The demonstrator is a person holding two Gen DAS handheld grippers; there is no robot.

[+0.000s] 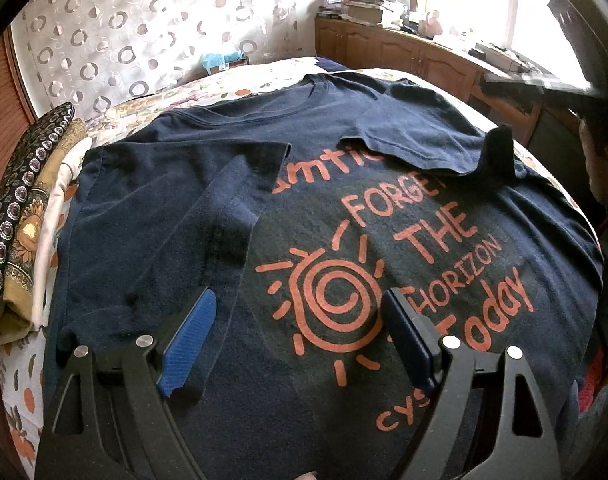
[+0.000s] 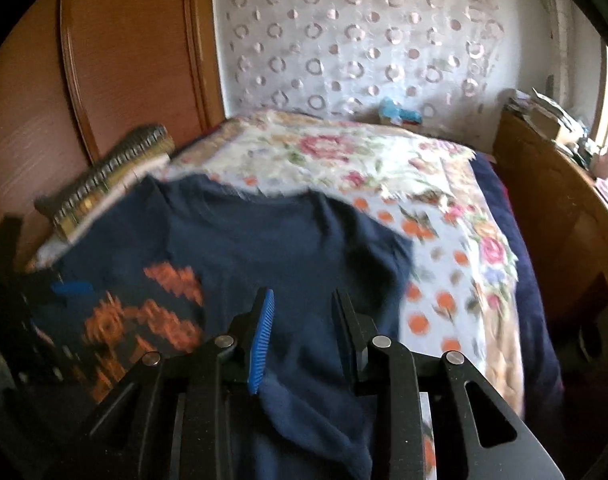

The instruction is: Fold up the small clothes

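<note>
A navy T-shirt with orange print lies spread on the bed, both sleeves folded in over the body. My left gripper hovers open just above the shirt's printed front, with nothing between its blue pads. In the blurred right wrist view the same shirt lies ahead. My right gripper has its jaws a little apart, and a fold of the navy cloth runs between their bases; whether it is pinched is unclear.
A floral bedspread covers the bed. A stack of folded patterned cloths lies at the left edge by a wooden wardrobe. A wooden cabinet with books runs under the window on the right.
</note>
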